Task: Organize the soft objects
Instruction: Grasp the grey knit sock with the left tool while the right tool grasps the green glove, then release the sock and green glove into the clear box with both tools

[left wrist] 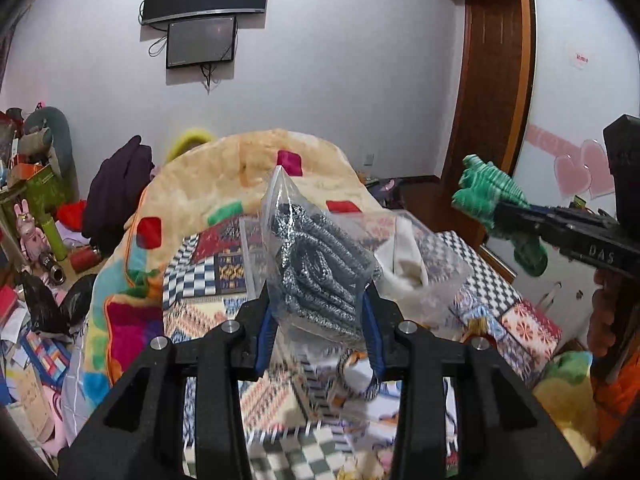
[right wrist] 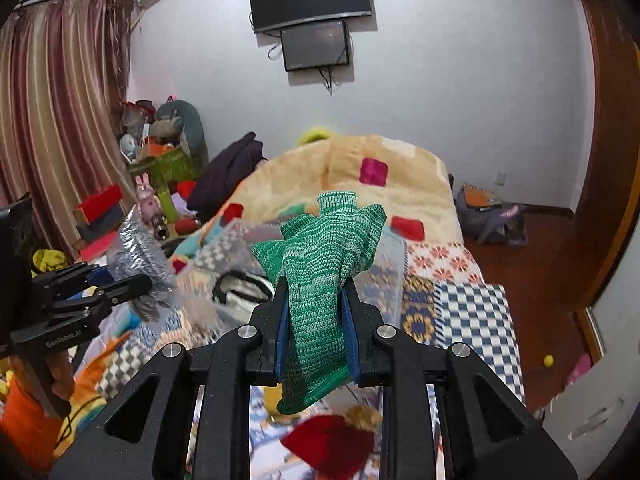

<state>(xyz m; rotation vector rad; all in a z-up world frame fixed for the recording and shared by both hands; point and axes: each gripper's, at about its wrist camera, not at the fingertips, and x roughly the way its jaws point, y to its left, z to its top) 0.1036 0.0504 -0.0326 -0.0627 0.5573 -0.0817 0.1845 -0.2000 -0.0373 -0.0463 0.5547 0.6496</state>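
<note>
My left gripper (left wrist: 318,302) is shut on a clear plastic bag (left wrist: 320,264) holding a grey-and-black knitted item, lifted above the bed. It also shows in the right wrist view (right wrist: 120,288) at the left with the bag (right wrist: 140,252). My right gripper (right wrist: 316,312) is shut on a green striped knitted glove (right wrist: 320,256), held up over the bed. In the left wrist view the right gripper (left wrist: 504,212) with the green glove (left wrist: 486,196) is at the far right. A second clear bag with white cloth (left wrist: 408,256) lies just right of the left gripper.
A patchwork-covered bed (right wrist: 460,300) is below, with a rolled cream blanket with coloured squares (right wrist: 360,184) at its far end. A red soft item (right wrist: 328,444) and a yellow-green plush (left wrist: 568,380) lie near. Clutter is piled at the left (left wrist: 36,216). A wooden door (left wrist: 492,80) stands at the right.
</note>
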